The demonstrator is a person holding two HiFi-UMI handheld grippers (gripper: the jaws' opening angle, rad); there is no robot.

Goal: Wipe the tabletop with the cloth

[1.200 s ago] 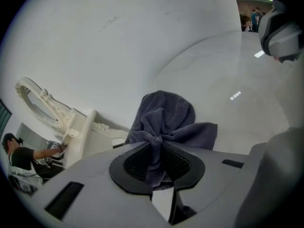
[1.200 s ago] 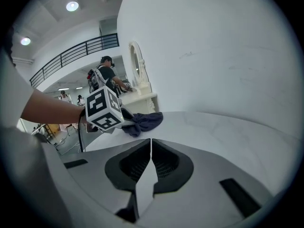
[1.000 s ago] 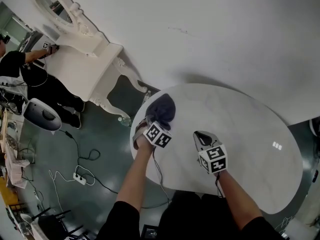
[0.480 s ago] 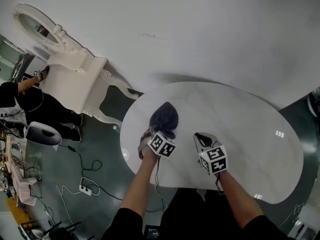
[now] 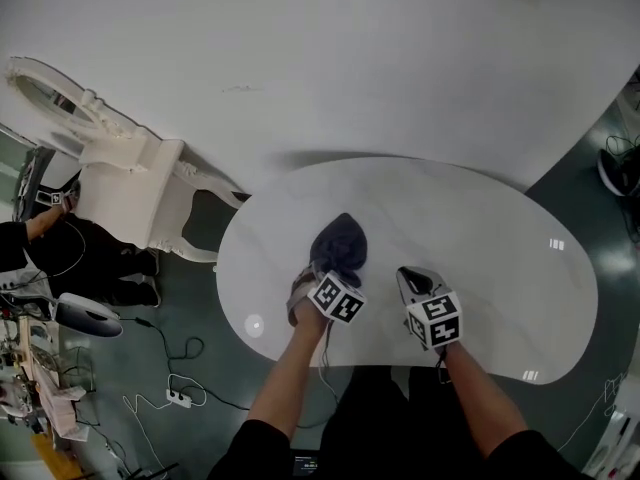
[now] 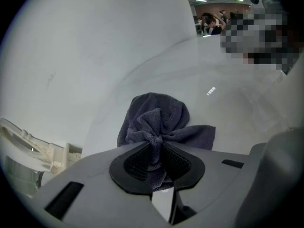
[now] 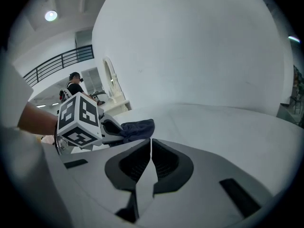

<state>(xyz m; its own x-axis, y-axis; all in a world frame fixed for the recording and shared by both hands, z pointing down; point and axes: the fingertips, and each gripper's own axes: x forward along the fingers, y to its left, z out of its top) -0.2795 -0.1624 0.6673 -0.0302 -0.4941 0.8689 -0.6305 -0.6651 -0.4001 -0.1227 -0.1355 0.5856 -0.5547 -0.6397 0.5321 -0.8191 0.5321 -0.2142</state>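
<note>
A dark grey cloth (image 5: 338, 246) lies bunched on the white oval tabletop (image 5: 480, 238), left of its middle. My left gripper (image 5: 318, 274) is shut on the cloth's near end; in the left gripper view the cloth (image 6: 159, 122) is pinched between the jaws of the left gripper (image 6: 159, 161) and spreads out ahead on the table. My right gripper (image 5: 412, 280) hovers to the right of the cloth, shut with nothing in it. In the right gripper view the jaws of the right gripper (image 7: 151, 163) meet, and the cloth (image 7: 137, 127) and the left gripper's marker cube (image 7: 80, 119) show to the left.
An ornate white dressing table (image 5: 125, 183) with an oval mirror stands left of the table. A person (image 5: 50, 253) in dark clothes is at the far left. Cables and a power strip (image 5: 178, 398) lie on the dark floor. A white curved wall (image 5: 350, 58) rises behind.
Both grippers have moved rightward across the tabletop, away from its left edge. The cloth has been dragged along with the left gripper. The view has swung, so the dressing table sits further left.
</note>
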